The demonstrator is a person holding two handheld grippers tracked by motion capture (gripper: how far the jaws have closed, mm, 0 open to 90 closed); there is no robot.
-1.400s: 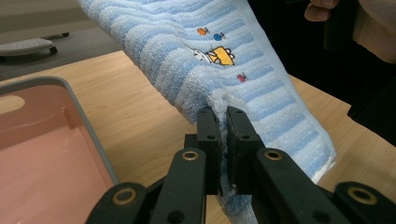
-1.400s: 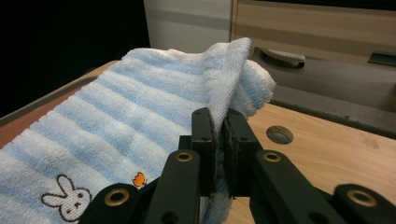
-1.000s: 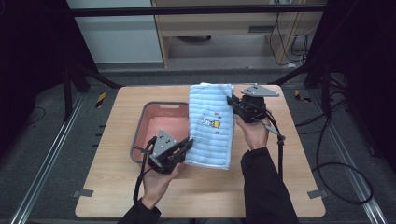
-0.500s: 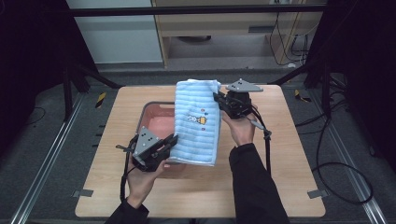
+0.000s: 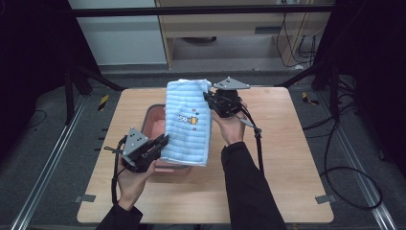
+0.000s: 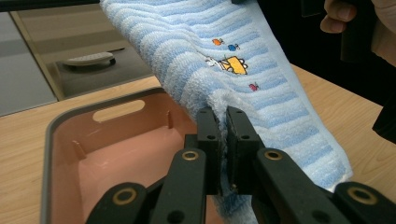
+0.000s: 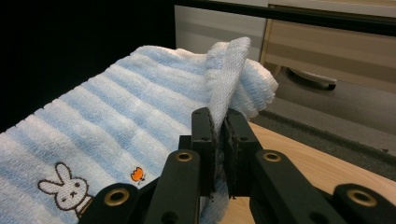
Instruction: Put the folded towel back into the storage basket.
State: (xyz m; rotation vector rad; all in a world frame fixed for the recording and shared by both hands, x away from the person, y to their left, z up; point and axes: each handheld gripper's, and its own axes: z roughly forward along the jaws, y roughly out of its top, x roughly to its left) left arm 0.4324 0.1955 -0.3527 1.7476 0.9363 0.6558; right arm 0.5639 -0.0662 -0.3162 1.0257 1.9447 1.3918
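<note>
A folded blue-and-white striped towel [image 5: 188, 122] with a small rabbit picture hangs stretched above a pink tub [image 5: 154, 123] on the wooden table. My left gripper [image 5: 163, 142] is shut on the towel's near left edge [image 6: 261, 98], just over the tub [image 6: 116, 154]. At the far end my right gripper [image 5: 209, 99] is shut on the towel's corner [image 7: 229, 79], which sticks up between its jaws. The towel [image 7: 93, 135] slopes down from the right gripper toward the left one and covers the tub's right side.
The wooden table [image 5: 287, 143] has bare room to the right and in front of the tub. Black frame posts [image 5: 76, 76] stand at the far corners. A low cabinet [image 5: 230, 28] is behind the table. Cables [image 5: 344, 158] lie on the floor at the right.
Both grippers have carried the towel leftward, from the table beside the tub to above the tub. The towel now hangs over the tub's right half.
</note>
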